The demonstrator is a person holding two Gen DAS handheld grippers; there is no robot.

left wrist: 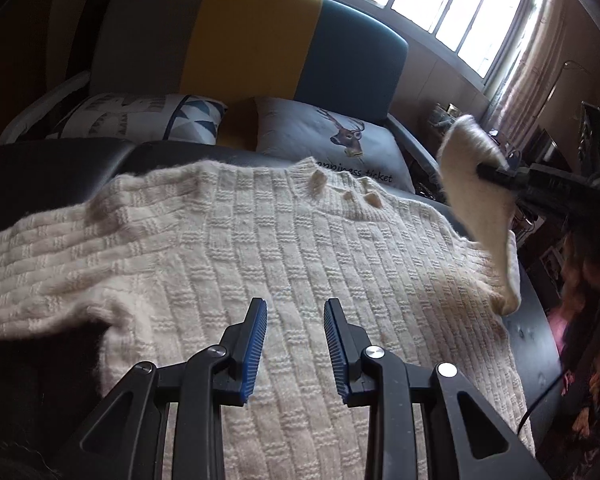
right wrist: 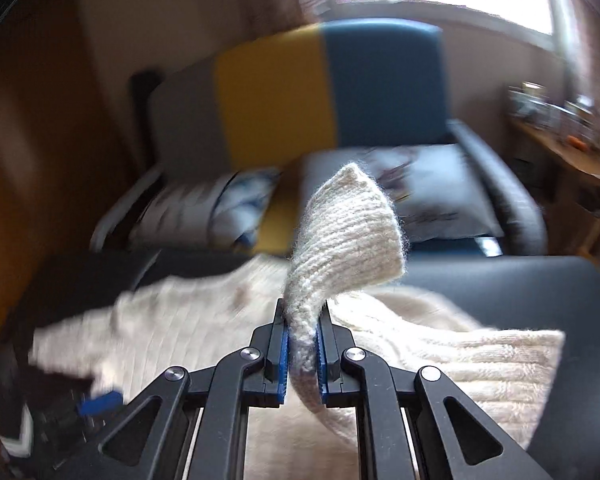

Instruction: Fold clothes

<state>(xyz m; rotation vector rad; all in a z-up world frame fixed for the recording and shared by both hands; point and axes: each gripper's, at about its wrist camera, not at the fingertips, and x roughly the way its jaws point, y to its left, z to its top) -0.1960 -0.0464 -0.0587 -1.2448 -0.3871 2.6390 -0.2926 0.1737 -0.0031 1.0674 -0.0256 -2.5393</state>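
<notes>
Above the cream sweater (left wrist: 260,240), the left gripper (left wrist: 296,308) hovers level with jaws spread, while the right gripper (right wrist: 302,320) pinches its lifted sleeve (right wrist: 348,232).

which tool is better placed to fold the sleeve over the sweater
Right: the right tool is shut on the sleeve, lifted off the sweater. The left tool is open, holding nothing.

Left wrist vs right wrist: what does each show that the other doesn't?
Only the left wrist view: the open left gripper over the sweater body, plus a sharp deer pillow. Only the right wrist view: the right gripper pads clamping the raised sleeve close up. Both: cream sweater, lifted sleeve, striped headboard.
</notes>
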